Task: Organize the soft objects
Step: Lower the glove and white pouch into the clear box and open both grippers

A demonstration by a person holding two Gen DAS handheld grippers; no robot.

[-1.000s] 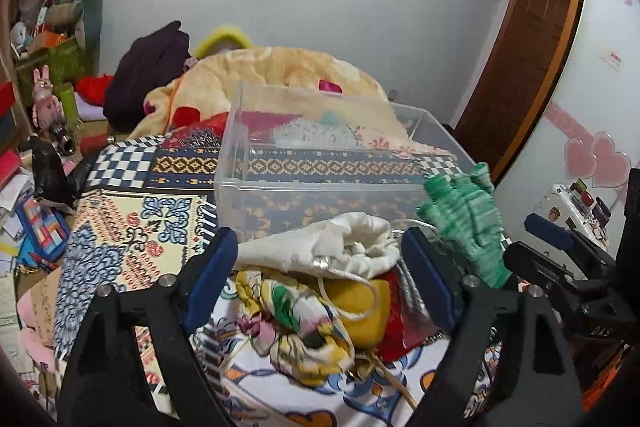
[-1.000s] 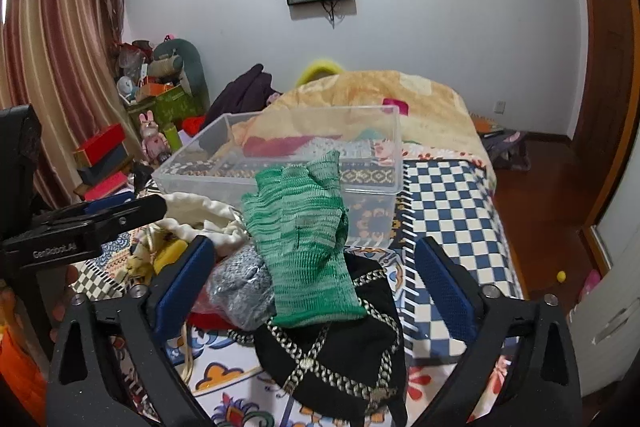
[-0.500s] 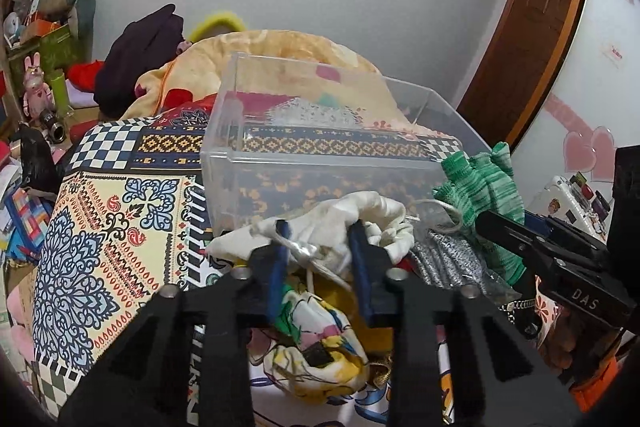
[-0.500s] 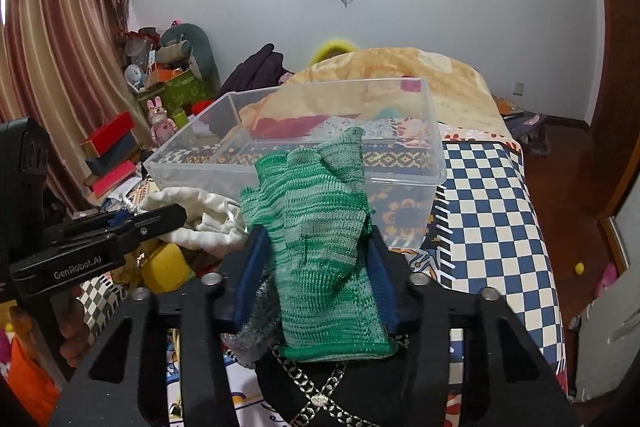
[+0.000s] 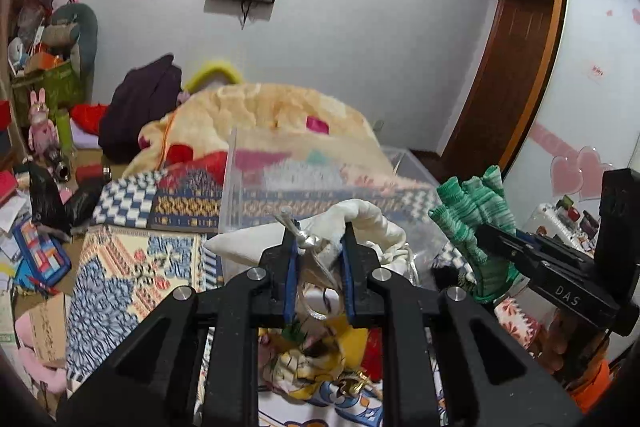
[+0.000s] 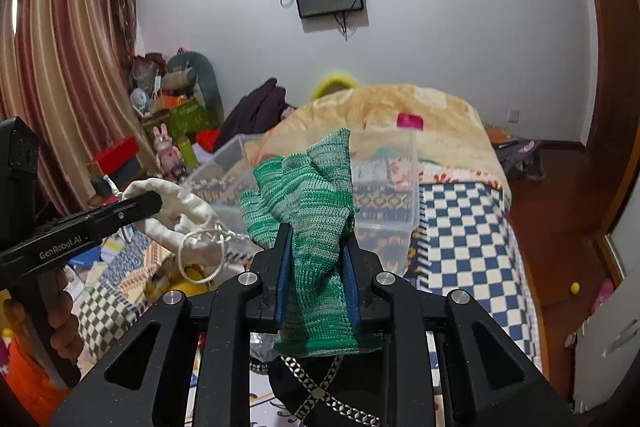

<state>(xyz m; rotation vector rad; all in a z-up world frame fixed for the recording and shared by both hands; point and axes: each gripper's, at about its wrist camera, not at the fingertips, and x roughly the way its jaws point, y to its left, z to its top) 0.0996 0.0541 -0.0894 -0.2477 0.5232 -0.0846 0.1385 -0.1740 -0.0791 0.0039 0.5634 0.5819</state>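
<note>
My left gripper (image 5: 319, 247) is shut on a cream drawstring bag (image 5: 360, 223) and holds it lifted above the pile, in front of the clear plastic bin (image 5: 240, 183). The bag's cord loop (image 6: 200, 259) hangs below it in the right wrist view. My right gripper (image 6: 316, 251) is shut on green knit gloves (image 6: 308, 203) and holds them up in front of the bin (image 6: 396, 211). The gloves (image 5: 472, 211) also show at the right of the left wrist view. A pile of soft things remains on the bed: a floral cloth (image 5: 304, 367) and a black patterned item (image 6: 320, 391).
The bin sits on a patterned bedspread (image 5: 132, 267) with a peach blanket (image 5: 272, 111) heaped behind it. Clutter, boxes and toys (image 6: 168, 131) stand at the left by the curtain. A door (image 5: 500, 83) and the wood floor (image 6: 560, 195) are at the right.
Both grippers closed from wide open, the left on the cream bag and the right on the green gloves, then lifted them off the pile.
</note>
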